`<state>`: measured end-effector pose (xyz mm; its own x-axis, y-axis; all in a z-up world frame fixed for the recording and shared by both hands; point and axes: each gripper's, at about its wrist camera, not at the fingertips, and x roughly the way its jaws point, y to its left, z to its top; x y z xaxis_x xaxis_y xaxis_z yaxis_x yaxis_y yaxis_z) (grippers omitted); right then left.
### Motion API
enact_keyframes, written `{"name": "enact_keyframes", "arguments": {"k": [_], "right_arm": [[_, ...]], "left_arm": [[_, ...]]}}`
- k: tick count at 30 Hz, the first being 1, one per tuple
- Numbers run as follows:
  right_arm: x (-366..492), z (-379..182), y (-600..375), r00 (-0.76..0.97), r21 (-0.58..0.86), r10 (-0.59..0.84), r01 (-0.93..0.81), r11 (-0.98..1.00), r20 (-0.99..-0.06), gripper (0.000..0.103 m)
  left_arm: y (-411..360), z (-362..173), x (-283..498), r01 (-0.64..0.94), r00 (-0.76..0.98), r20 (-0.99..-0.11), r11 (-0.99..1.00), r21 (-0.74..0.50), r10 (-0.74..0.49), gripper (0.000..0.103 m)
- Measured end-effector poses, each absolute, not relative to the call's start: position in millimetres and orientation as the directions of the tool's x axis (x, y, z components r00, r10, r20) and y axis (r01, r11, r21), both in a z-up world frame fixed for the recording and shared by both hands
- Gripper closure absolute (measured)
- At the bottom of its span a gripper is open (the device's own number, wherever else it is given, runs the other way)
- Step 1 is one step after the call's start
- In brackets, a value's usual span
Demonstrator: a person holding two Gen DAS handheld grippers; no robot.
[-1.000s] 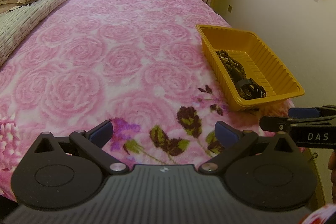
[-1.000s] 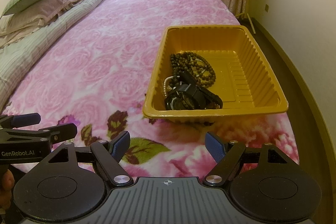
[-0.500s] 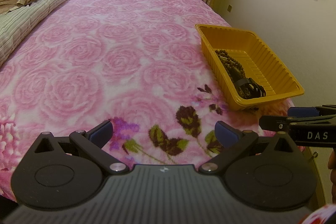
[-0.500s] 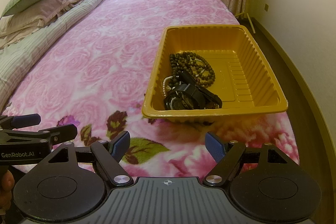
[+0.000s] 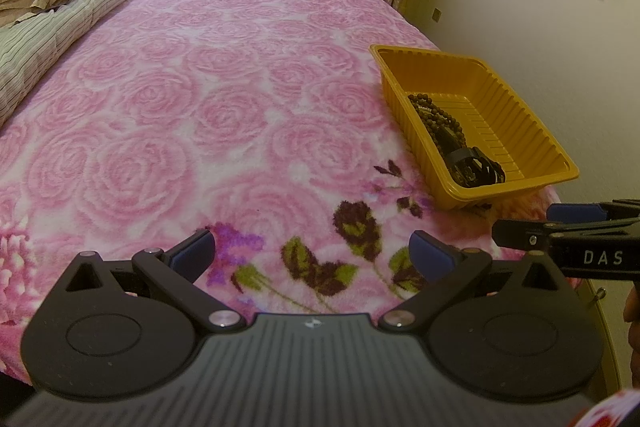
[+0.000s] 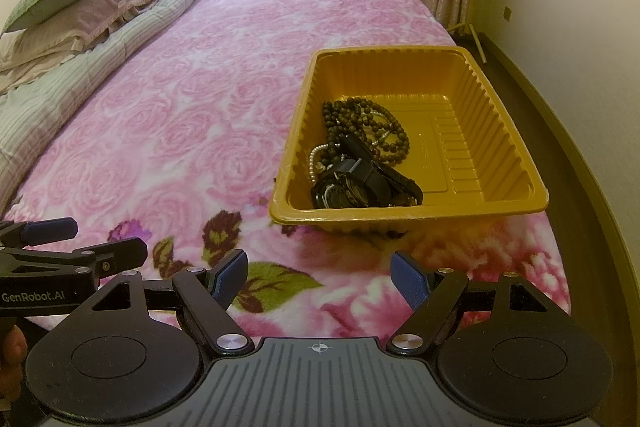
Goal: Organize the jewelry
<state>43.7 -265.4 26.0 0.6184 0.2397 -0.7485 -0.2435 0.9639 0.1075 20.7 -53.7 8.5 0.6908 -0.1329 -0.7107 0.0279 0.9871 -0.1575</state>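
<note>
2 blue pads of left gripper spread apart, nothing between, over pink rose blanket; yellow tray at 2 o'clock with dark bead strands and black watch along its near wall. Right wrist view: right gripper likewise spread and empty, yellow tray at 12 to 1 o'clock, beads, a pale pearl strand and watches heaped at its near-left corner

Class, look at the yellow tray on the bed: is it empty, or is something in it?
Not empty. The yellow tray holds a brown bead string and a black watch, piled at its left near corner.
</note>
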Motion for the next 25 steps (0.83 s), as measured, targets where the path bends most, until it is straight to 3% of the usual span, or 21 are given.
{"name": "enact_keyframes", "arguments": {"k": [25], "right_arm": [[43.6, 25.8, -265.5, 0.618, 0.11, 0.241, -0.243, 0.964, -0.748, 0.025]], "left_arm": [[-52.5, 9.3, 20.6, 0.025, 0.704, -0.697, 0.986, -0.166, -0.135, 0.0]]}}
